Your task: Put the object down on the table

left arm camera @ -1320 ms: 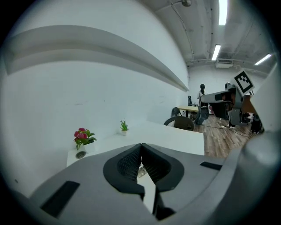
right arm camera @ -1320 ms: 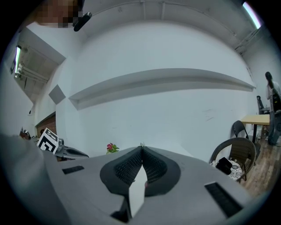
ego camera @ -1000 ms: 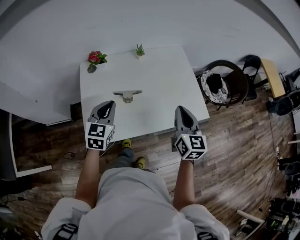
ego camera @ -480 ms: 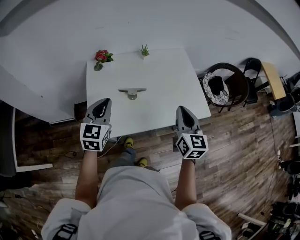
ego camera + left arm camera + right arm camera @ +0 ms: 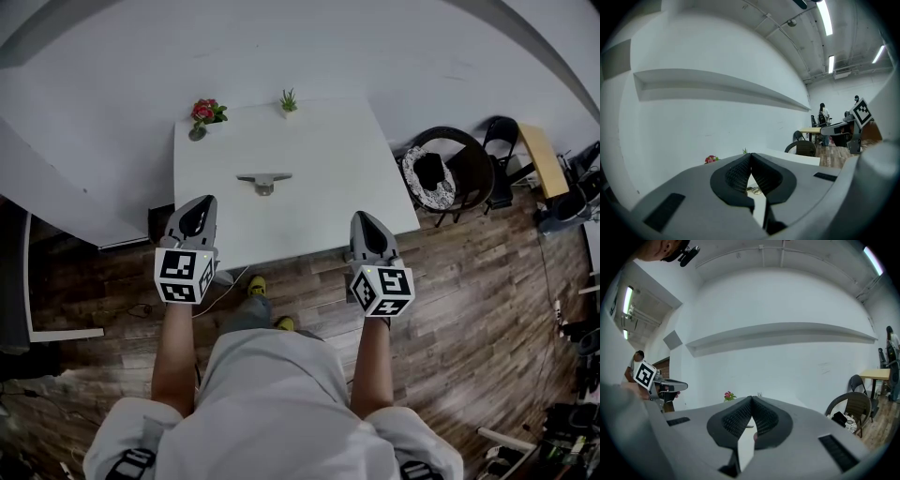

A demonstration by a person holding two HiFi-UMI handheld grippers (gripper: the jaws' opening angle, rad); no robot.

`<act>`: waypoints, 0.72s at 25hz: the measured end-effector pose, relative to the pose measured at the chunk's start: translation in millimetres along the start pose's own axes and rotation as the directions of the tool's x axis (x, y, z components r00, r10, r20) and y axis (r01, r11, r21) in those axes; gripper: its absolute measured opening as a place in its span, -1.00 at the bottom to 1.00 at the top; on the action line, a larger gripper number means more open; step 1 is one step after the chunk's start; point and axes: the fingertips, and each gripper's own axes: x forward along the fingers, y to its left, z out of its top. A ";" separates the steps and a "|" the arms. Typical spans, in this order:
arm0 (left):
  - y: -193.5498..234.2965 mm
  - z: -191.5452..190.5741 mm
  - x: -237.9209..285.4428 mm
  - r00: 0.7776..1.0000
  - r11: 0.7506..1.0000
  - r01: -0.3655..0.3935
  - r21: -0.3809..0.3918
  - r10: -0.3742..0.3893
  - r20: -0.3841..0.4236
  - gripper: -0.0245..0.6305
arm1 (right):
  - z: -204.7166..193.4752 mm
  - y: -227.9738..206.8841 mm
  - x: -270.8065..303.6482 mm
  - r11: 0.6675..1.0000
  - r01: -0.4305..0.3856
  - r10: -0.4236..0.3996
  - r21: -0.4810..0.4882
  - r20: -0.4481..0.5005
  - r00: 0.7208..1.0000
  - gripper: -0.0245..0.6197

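A small grey metal object (image 5: 263, 181) with a flat bar top lies on the white table (image 5: 319, 159), in the middle of its left half. A sliver of it shows between the jaws in the left gripper view (image 5: 754, 190). My left gripper (image 5: 198, 214) hovers at the table's near left edge, shut and holding nothing. My right gripper (image 5: 369, 231) is over the near right edge, also shut and holding nothing. Both are well short of the object.
A red flower pot (image 5: 203, 114) and a small green plant (image 5: 289, 100) stand at the table's far edge by the white wall. A round wicker chair (image 5: 452, 169) stands to the right on the wooden floor. The person's legs and shoes are below the table's near edge.
The left gripper has drawn back toward the person and a little left, off the table's near edge. The right gripper has hardly moved. The object stays put on the table.
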 end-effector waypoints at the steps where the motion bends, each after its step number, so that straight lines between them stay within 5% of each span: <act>1: 0.1 0.4 -1.9 1.000 1.000 -0.003 -0.002 0.003 0.003 -0.86 | 0.5 -0.4 -1.6 1.000 0.001 -0.001 -0.002 0.001 1.000 -0.91; 18: 5.4 11.1 -26.4 0.998 0.998 -0.058 0.007 0.058 0.030 -0.86 | -0.9 -2.1 -20.8 1.000 -0.001 0.001 0.005 0.020 1.000 -0.91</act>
